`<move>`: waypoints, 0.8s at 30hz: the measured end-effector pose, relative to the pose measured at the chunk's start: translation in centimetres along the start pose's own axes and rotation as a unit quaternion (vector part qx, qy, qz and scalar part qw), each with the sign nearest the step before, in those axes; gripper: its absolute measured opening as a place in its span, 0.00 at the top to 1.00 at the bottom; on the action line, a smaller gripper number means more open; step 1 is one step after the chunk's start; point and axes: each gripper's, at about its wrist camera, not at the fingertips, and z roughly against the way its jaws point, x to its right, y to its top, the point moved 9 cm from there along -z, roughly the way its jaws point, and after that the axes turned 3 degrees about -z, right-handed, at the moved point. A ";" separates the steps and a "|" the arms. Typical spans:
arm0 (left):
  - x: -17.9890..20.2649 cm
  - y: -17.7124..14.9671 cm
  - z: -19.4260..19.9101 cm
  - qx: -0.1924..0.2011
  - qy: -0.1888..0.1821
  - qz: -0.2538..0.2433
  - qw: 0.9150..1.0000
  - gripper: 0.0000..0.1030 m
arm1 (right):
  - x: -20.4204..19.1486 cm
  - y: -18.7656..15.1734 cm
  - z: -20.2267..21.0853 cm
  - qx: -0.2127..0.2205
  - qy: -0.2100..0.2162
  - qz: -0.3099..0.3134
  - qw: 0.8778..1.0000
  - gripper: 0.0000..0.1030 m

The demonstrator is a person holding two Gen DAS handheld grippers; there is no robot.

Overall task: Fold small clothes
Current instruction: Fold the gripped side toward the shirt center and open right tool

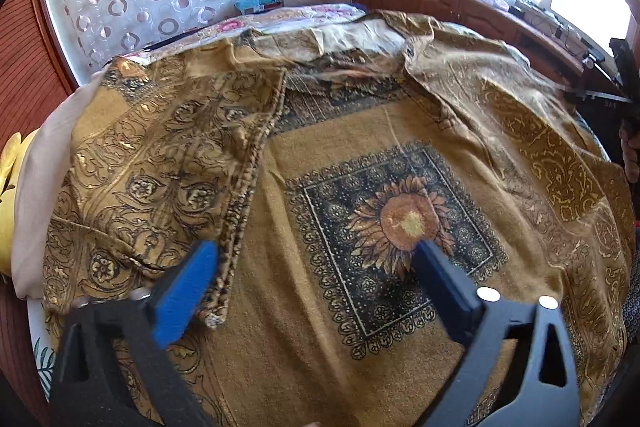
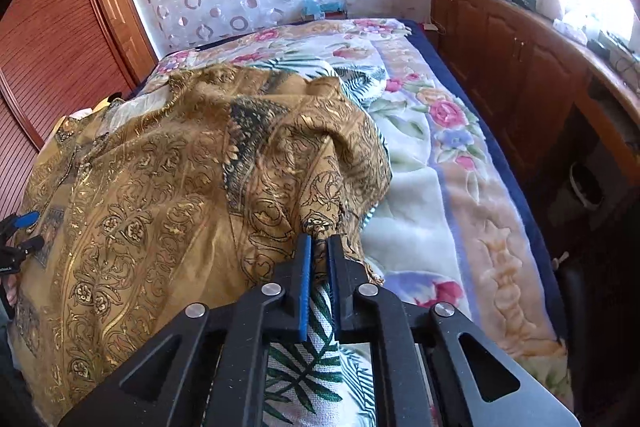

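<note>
There's the golden garment [image 1: 400, 163], mustard cloth with dark scrollwork, spread across the bed [image 2: 432, 163]. A sunflower in a black square border sits at the centre of the left wrist view, and a patterned flap is folded over at left. The left hand-held gripper [image 1: 316, 267] hangs over it, jaws wide apart and gripping nothing. The right hand-held gripper [image 2: 319, 247], low in its view, is clamped tight on a bunched edge of the cloth. Floral blanket [image 2: 460, 187] underneath.

Two black claw frames [image 1: 316, 255] [image 2: 319, 241] with blue pads, triangular cutouts, apparently silver round pivot screws.
</note>
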 end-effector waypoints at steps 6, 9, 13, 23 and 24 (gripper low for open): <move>-0.1 0.0 0.0 0.001 -0.001 0.000 1.000 0.00 | -3.9 1.7 2.9 0.054 0.009 0.046 0.997 0.95; 0.0 0.0 0.0 0.001 -0.001 0.000 1.000 0.00 | -6.9 1.6 3.7 0.063 0.024 0.079 0.995 0.95; 0.0 0.0 0.0 0.000 -0.001 0.000 1.000 0.00 | -10.2 -0.7 2.3 0.039 0.032 0.121 0.991 0.95; 0.0 0.0 0.1 0.001 0.003 -0.001 1.000 0.00 | -10.5 -4.2 -1.3 -0.011 0.039 0.117 0.992 0.95; -0.1 0.0 0.3 0.005 0.005 -0.002 1.000 0.00 | -10.4 -4.2 -1.1 -0.010 0.040 0.115 0.993 0.95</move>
